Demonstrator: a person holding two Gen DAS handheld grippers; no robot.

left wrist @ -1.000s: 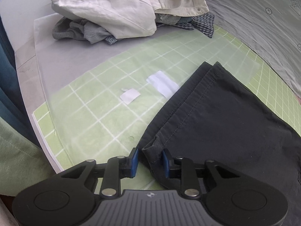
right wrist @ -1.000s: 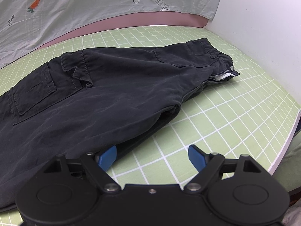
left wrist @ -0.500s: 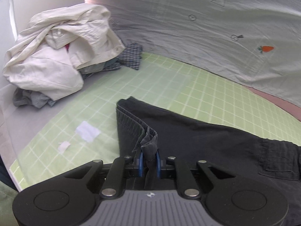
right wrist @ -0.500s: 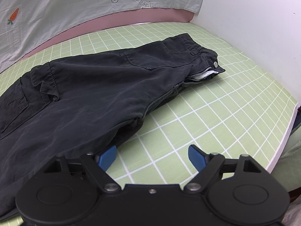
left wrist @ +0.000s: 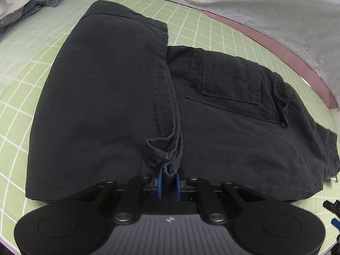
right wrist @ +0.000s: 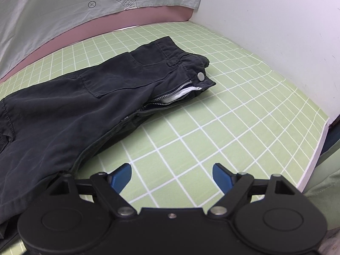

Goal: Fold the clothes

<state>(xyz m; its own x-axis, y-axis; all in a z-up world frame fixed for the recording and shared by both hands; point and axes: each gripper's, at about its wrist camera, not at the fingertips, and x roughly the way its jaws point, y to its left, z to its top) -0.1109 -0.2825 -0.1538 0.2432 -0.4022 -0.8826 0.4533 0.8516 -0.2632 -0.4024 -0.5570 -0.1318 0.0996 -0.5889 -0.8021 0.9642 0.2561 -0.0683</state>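
Observation:
Black cargo trousers (left wrist: 223,110) lie on the green grid mat (left wrist: 19,68). My left gripper (left wrist: 168,180) is shut on the bunched hem of the leg end (left wrist: 163,155), and the leg part (left wrist: 102,89) is folded over the upper part with the cargo pocket (left wrist: 229,85). In the right wrist view the trousers (right wrist: 74,106) lie with the waistband, snap button and open zip (right wrist: 182,87) at the far end. My right gripper (right wrist: 172,176) is open and empty over the mat, just right of the trousers' near edge.
A pile of unfolded clothes (left wrist: 25,2) sits at the mat's far left. A pale printed sheet (right wrist: 63,6) hangs at the back over a pink wall. A white wall (right wrist: 276,31) stands on the right, and the mat's edge (right wrist: 314,155) is near right.
My left gripper closed on the leg hem, lifted it and carried it over the trousers, folding the leg onto the upper part. My right gripper stayed open and shifted slightly right.

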